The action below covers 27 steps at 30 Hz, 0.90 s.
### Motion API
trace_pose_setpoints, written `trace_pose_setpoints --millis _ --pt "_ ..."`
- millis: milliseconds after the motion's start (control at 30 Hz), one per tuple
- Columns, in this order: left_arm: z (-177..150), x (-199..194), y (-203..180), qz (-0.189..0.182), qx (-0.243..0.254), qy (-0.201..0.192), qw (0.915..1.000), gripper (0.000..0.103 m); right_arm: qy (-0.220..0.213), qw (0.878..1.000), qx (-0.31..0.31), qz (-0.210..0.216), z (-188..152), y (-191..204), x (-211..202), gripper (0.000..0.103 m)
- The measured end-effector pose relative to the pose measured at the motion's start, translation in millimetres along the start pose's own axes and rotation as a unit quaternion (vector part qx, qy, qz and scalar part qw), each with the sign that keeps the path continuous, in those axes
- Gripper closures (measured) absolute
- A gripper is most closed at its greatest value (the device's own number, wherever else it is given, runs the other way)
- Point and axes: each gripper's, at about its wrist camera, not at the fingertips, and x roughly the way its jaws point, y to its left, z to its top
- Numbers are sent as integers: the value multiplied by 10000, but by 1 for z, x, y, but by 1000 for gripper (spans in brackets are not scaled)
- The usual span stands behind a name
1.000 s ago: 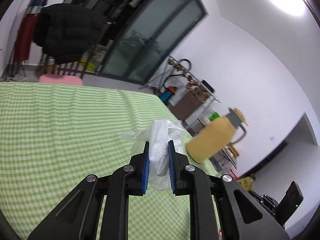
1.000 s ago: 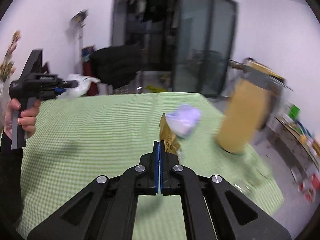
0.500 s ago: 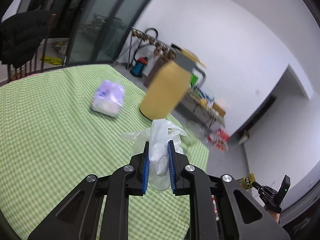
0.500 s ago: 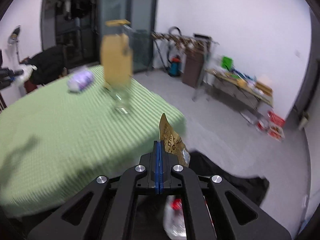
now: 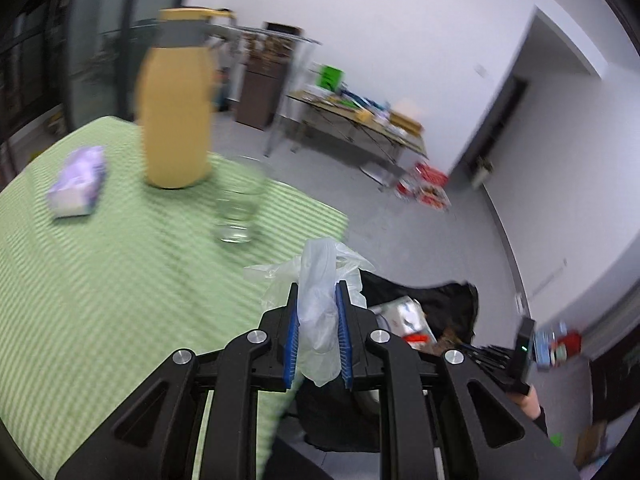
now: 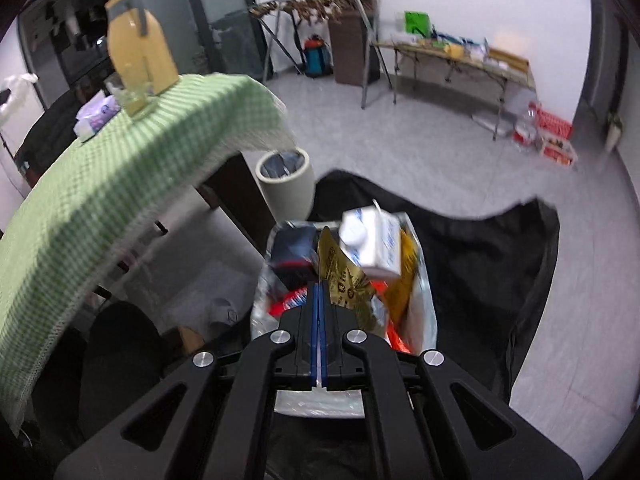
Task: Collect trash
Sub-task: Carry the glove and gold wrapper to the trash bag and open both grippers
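- Your left gripper [image 5: 318, 340] clamps a crumpled clear plastic bag [image 5: 320, 300] at the table [image 5: 100, 280] edge, near the black trash bag [image 6: 480, 272].
- Your right gripper [image 6: 319, 316] pinches a gold wrapper [image 6: 340, 272] directly over the trash bag's contents.
- Both pieces look collected, neither dropped in yet; a tissue pack [image 5: 78, 188] remains on the table.

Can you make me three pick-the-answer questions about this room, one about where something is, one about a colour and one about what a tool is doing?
1. Where is the glass?
A. on the table, before the yellow jug
B. on the floor
C. in the black bag

2. What colour is the tablecloth?
A. red
B. green checked
C. plain blue

3. What is the left tool doing?
A. gripping a clear plastic bag
B. hanging empty
C. holding a spoon

Answers: 1 A, it stands on the cloth. 2 B, green and white squares. 3 A, plastic sits between its pads.
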Motion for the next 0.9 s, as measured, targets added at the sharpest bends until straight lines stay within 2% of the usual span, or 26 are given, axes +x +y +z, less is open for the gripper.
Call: trace_pose_setpoints --millis 133,300,433,567,633,700,733,767,833,900 --pt "-1 38 -31 -248 206 319 9990 89 235 9997 82 -8 -10 -17 18 102" --pt "-18 90 -69 -506 354 765 9952 89 482 9987 68 -167 -16 -34 37 102" --pt "-32 121 -96 -640 510 1065 9909 89 678 9975 103 -147 -20 -49 52 102" --pt "-46 145 -119 -759 598 1336 9863 89 1260 9908 470 -160 -34 -65 86 102" --pt "-54 158 -128 -800 635 1472 9838 89 1350 9886 659 -128 -37 -71 96 102" --pt "-61 168 -132 -837 649 1614 9812 89 1354 9884 597 -342 -36 -70 98 101" --pt "-65 175 -136 -853 672 1700 9794 89 1327 9884 550 -487 -35 -69 97 98" --pt "-70 181 -140 -858 699 1773 9779 89 1371 9872 567 -591 -34 -71 96 91" --pt "-79 191 -148 -874 744 1922 9746 89 1393 9856 692 -664 -34 -75 89 39" --pt "-86 199 -154 -884 793 2040 9717 89 1123 9882 837 -614 -34 -77 71 36"
